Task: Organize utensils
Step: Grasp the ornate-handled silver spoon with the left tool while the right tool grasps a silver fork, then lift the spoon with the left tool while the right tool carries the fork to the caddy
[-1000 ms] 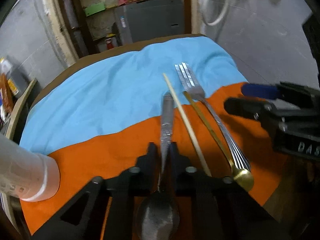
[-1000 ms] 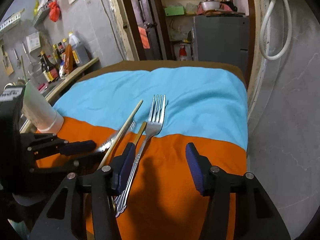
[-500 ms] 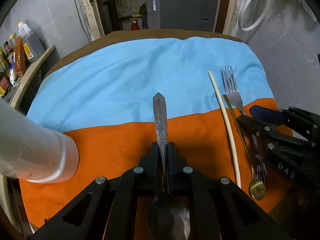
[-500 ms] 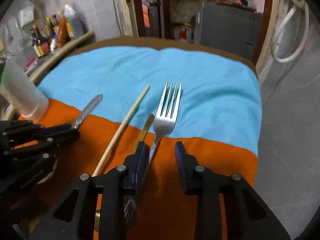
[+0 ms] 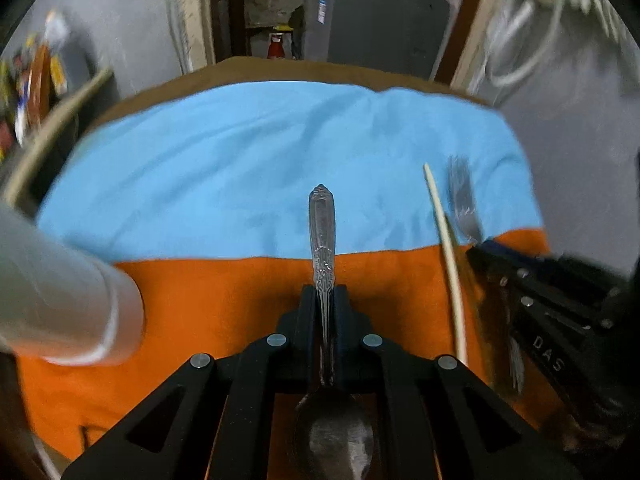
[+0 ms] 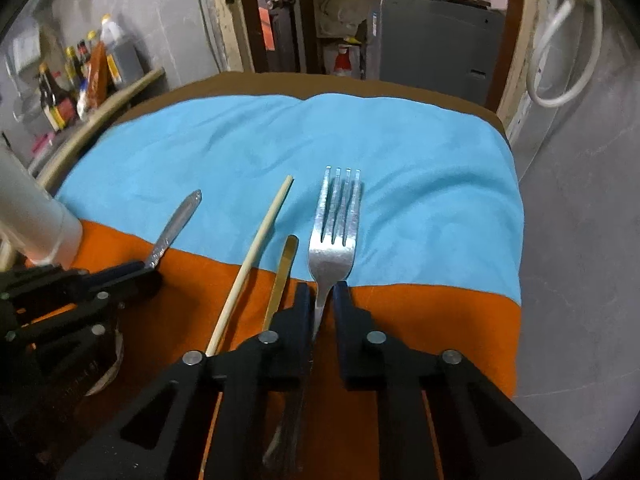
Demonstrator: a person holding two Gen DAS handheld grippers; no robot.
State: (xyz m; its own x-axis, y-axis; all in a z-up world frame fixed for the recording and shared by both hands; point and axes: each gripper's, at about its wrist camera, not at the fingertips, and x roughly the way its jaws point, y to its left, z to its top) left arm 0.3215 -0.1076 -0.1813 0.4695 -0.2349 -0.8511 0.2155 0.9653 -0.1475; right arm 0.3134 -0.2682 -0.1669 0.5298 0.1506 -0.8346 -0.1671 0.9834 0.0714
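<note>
My left gripper (image 5: 324, 296) is shut on a silver spoon (image 5: 322, 232), handle pointing forward over the cloth, bowl back between the arms. It also shows in the right wrist view (image 6: 132, 270) at the left. My right gripper (image 6: 322, 294) is shut on the neck of a silver fork (image 6: 334, 224), tines forward on the blue cloth. It appears at the right of the left wrist view (image 5: 492, 256). A wooden chopstick (image 6: 252, 256) and a gold-handled utensil (image 6: 282, 276) lie just left of the fork.
The table carries a blue cloth (image 6: 280, 140) at the back and an orange cloth (image 6: 420, 320) at the front. A white cylindrical container (image 5: 60, 300) stands at the left edge. Bottles (image 6: 76, 76) line a shelf at the left; a grey wall is at the right.
My right gripper has shut on the fork's neck; it was open around it before. My left gripper, still holding the spoon, has swung left away from the chopstick and fork.
</note>
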